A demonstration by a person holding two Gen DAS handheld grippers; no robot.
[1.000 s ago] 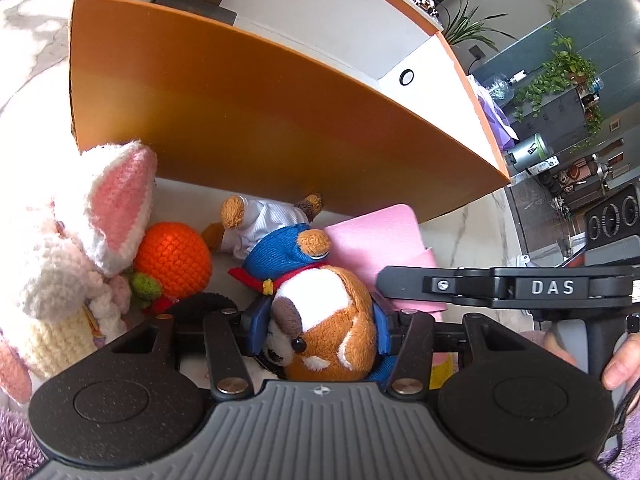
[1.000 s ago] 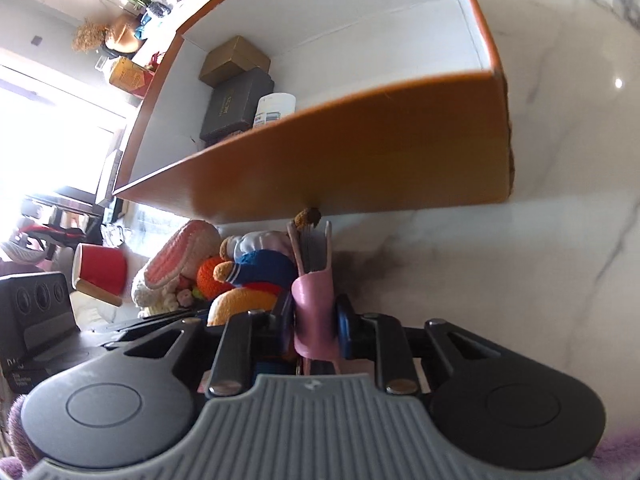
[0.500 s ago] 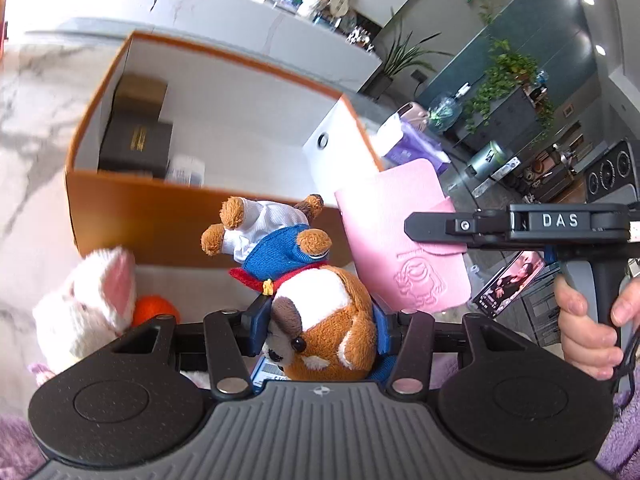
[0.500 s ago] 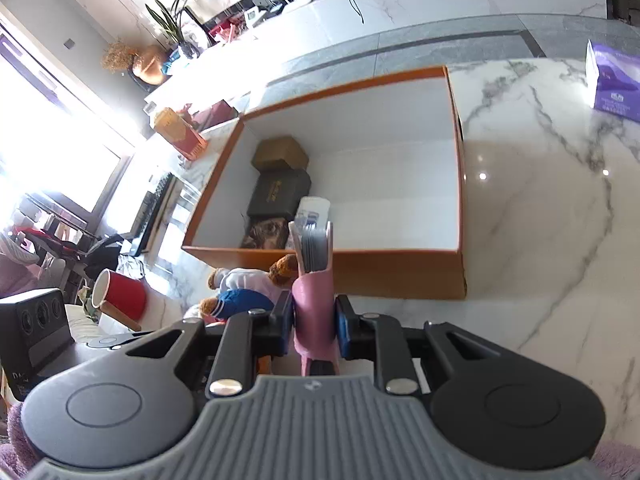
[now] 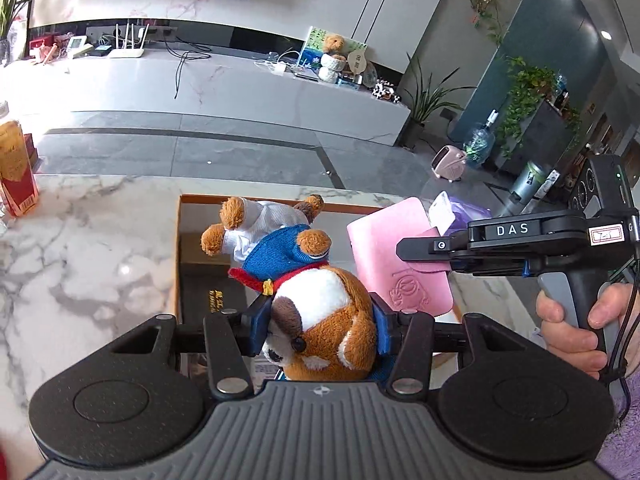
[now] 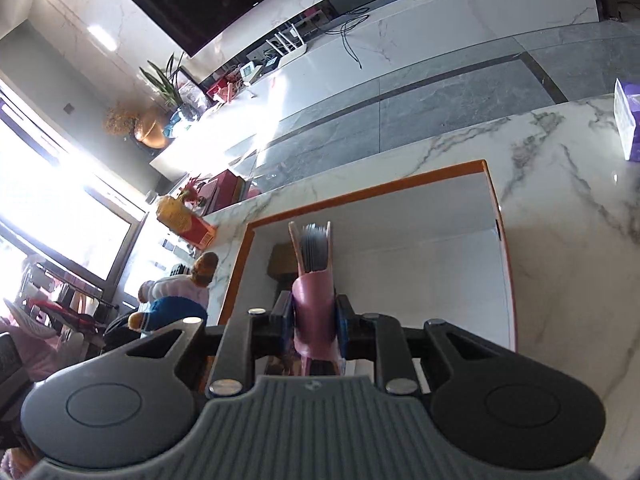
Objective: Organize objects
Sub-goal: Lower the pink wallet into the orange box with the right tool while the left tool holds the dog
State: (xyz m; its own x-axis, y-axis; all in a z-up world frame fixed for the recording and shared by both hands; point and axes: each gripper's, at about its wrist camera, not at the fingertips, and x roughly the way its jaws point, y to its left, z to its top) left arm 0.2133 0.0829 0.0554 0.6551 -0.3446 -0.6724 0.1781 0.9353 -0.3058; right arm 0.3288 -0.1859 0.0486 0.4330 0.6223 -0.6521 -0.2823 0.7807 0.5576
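Observation:
My left gripper (image 5: pixel 318 330) is shut on a brown and white plush dog (image 5: pixel 320 316) in a blue top, held head first above the left end of the orange-rimmed box (image 5: pixel 179 240). My right gripper (image 6: pixel 314 326) is shut on a pink wallet (image 6: pixel 312 280), held on edge above the box (image 6: pixel 492 208). The wallet also shows in the left wrist view (image 5: pixel 396 268), to the right of the dog. The dog shows in the right wrist view (image 6: pixel 176 300), left of the box.
A black case (image 5: pixel 208 284) and a brown case (image 6: pixel 282 260) lie in the box's left end. A red and yellow carton (image 5: pixel 14 172) stands on the marble table (image 5: pixel 80 248). A purple tissue box (image 6: pixel 626 124) sits at far right.
Both grippers rose from table level beside the box to above it, carrying the dog and the wallet. The white crochet plush and orange ball dropped out of view.

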